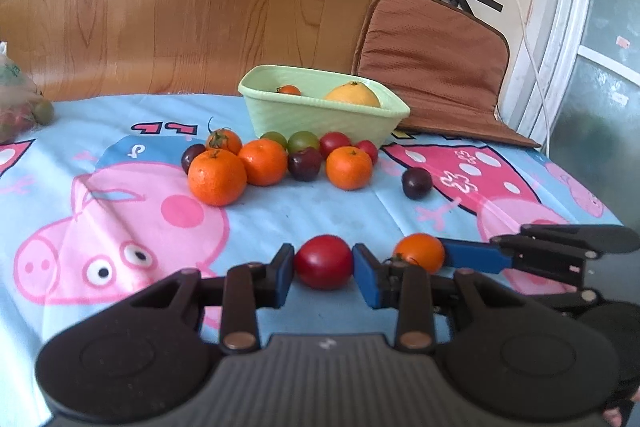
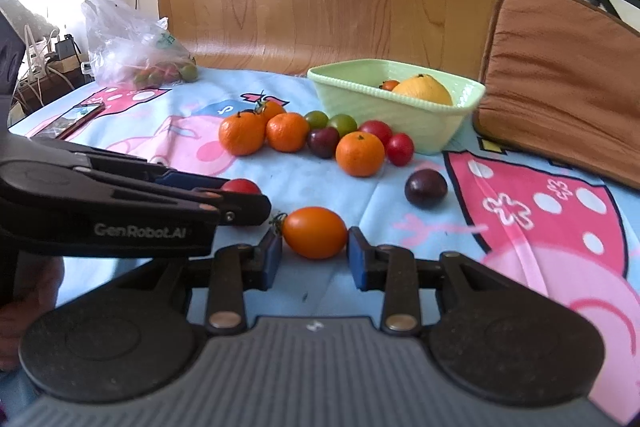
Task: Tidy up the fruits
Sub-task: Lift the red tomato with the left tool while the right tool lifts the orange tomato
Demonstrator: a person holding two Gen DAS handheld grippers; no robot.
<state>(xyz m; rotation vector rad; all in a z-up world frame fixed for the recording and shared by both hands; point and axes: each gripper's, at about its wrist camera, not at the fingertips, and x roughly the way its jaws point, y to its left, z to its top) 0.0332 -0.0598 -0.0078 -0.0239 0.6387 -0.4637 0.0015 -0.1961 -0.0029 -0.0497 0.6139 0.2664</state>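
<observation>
Well in front of the green basket [image 1: 320, 115] on the table — left gripper [image 1: 324, 263] pinches a red tomato [image 1: 324, 261]; just to its right, right gripper [image 2: 314, 251] pinches an orange tomato [image 2: 315, 233]. Oranges [image 1: 218, 177] cluster just before the basket.

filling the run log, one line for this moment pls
left gripper: shut on red tomato | right gripper: shut on orange tomato | green basket: not reached

fruit cluster [image 2: 304, 135] fronting bowl [image 2: 400, 115] (cloth [image 2: 320, 183] open)
</observation>
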